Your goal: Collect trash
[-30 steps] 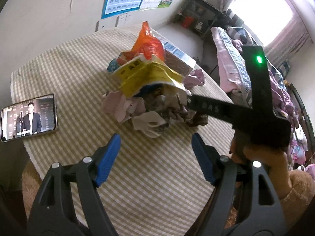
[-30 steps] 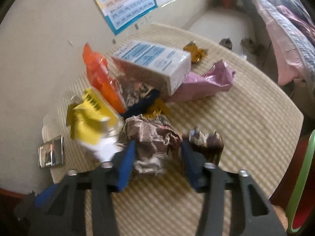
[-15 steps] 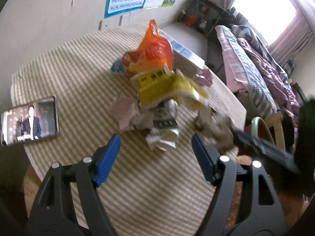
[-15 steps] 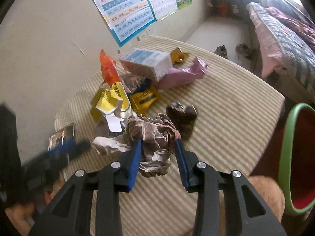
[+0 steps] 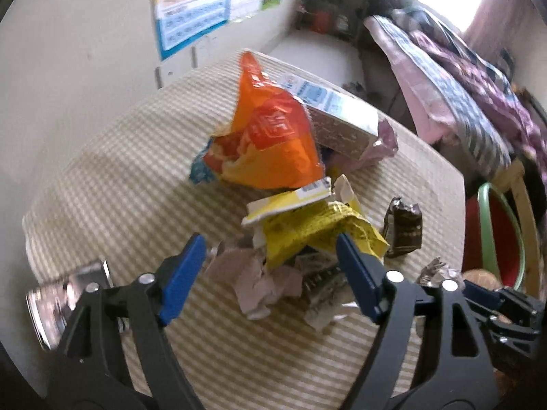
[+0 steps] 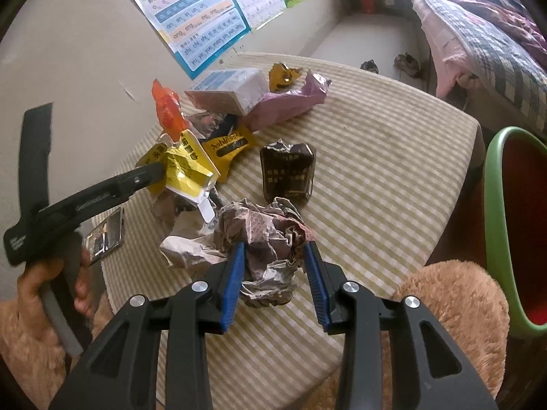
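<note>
Right gripper (image 6: 273, 282) clamps crinkly paper wad (image 6: 270, 239) (printed, crushed) above striped tablecloth (image 6: 376, 171).

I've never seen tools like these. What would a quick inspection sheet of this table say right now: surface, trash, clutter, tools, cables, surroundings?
Surface: table under a beige checked cloth.
Job's things: crumpled paper ball; yellow wrapper; orange bag; white-blue box; pink bag; dark packet; green-rimmed bin beside the table.
Clutter: phone, screen lit.
Tools: right tool shut on the paper ball; left tool open at the yellow wrapper, its jaws having just widened.
Cables: nothing seen.
Surroundings: wall posters, bed, shoes on the floor.
</note>
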`<state>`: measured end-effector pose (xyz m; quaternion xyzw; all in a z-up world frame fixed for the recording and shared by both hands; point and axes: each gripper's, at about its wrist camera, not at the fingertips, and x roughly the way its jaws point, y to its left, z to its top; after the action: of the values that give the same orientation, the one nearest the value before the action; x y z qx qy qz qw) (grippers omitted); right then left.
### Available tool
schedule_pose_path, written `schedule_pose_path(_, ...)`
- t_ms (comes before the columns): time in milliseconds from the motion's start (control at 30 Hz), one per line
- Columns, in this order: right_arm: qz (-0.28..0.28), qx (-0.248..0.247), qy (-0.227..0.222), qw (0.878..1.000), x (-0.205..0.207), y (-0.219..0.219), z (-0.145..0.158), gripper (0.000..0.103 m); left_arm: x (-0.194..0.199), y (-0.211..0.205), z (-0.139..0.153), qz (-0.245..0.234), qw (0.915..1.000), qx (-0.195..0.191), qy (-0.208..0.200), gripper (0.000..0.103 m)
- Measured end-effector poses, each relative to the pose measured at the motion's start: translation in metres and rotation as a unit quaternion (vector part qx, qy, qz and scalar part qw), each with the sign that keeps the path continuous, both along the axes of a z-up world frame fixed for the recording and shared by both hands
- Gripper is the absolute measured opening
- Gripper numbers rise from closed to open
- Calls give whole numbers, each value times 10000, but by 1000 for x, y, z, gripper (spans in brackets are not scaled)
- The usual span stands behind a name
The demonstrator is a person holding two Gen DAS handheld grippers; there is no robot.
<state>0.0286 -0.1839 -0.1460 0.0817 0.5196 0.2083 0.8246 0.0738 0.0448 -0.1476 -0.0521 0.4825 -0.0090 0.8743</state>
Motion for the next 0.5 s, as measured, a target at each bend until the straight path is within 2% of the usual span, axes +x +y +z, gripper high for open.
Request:
schedule_pose_path(100, -22, 36, 63, 10000, -1, -2, -3, 36, 13, -1, -9, -196, 9995, 100, 211, 78)
schedule_pose_path(300, -54, 85, 186, 9998, 0, -5, -11, 36, 16, -1, -13, -296, 9989, -208, 304, 78)
schedule_pose_path(400, -65, 87, 214, 9997, 1, -5, -13, 36, 12, -8, -13, -419, 9984, -230, 295, 62)
schedule_pose_path(467, -72, 96, 220, 9997, 2, -6, -13, 36, 9, -12, -13, -444, 9981, -295, 324, 43)
schedule_pose_path(500, -74, 99, 221, 9997, 2, -6, -14, 36, 8, -13, -13, -449, 9978, -350, 332, 38)
